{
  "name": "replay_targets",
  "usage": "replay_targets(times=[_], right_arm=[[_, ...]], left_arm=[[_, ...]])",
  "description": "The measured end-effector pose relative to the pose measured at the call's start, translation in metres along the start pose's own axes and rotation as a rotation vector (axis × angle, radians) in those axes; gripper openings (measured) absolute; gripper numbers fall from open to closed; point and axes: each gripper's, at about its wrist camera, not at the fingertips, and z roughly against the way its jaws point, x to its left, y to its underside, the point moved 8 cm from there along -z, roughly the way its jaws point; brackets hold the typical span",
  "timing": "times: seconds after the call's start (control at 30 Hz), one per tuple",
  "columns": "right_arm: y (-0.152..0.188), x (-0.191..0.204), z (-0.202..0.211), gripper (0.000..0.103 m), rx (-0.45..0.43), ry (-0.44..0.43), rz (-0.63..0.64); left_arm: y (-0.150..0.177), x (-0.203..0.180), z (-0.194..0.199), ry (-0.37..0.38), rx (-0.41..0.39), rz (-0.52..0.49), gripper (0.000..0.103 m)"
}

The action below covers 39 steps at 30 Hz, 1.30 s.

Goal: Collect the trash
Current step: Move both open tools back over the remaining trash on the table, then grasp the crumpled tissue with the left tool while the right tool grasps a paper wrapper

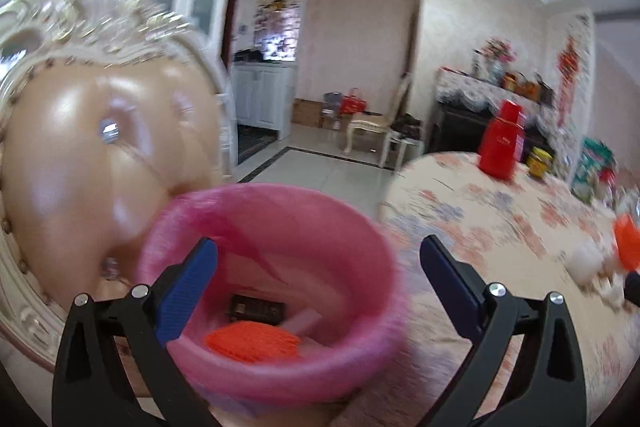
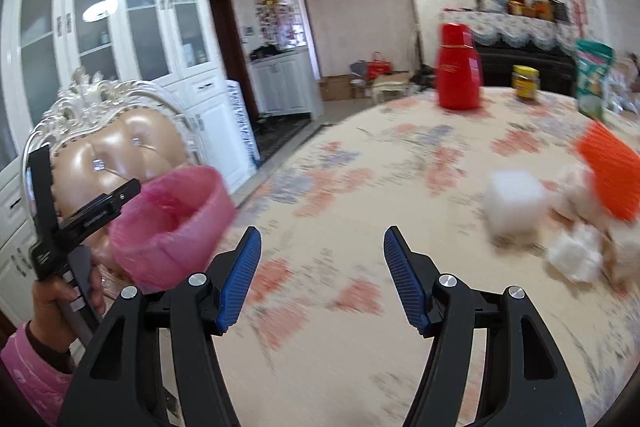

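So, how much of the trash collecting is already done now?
Done: an orange wrapper and a dark packet lie in the pink bin. In hand: nothing; both hand-held grippers, left and right, are open. Left: white tissues and an orange wrapper on the table.

A home dining room: glass-door white cabinets (image 2: 116, 19) at ten o'clock, ornate upholstered chair (image 2: 120, 143), floral-clothed worktop (image 2: 360, 211).

Bright indoor light, motion blur, fisheye-warped edges
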Motion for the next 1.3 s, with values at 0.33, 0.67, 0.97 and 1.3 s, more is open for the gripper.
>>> replay_targets(times=[0.33,0.67,0.97,1.3], right_arm=[[0.038,-0.127,0.061,0.062,0.009,0.236,-0.156],[0.057,-0.232,0.082,0.062,0.087,0.394,-0.261],[0.043,-0.265,0.044,0.060,0.144,0.422,-0.243],[0.034,-0.292,0.014,0.060,0.204,0.484,-0.234]], left_arm=[[0.038,-0.196,0.019,0.363,0.074,-0.182,0.098],[0.080,-0.343,0.024,0.545,0.173,-0.353,0.098],[0.085,-0.358,0.000,0.545,0.239,-0.299,0.097],[0.079,-0.369,-0.021,0.584,0.290,-0.291,0.095]])
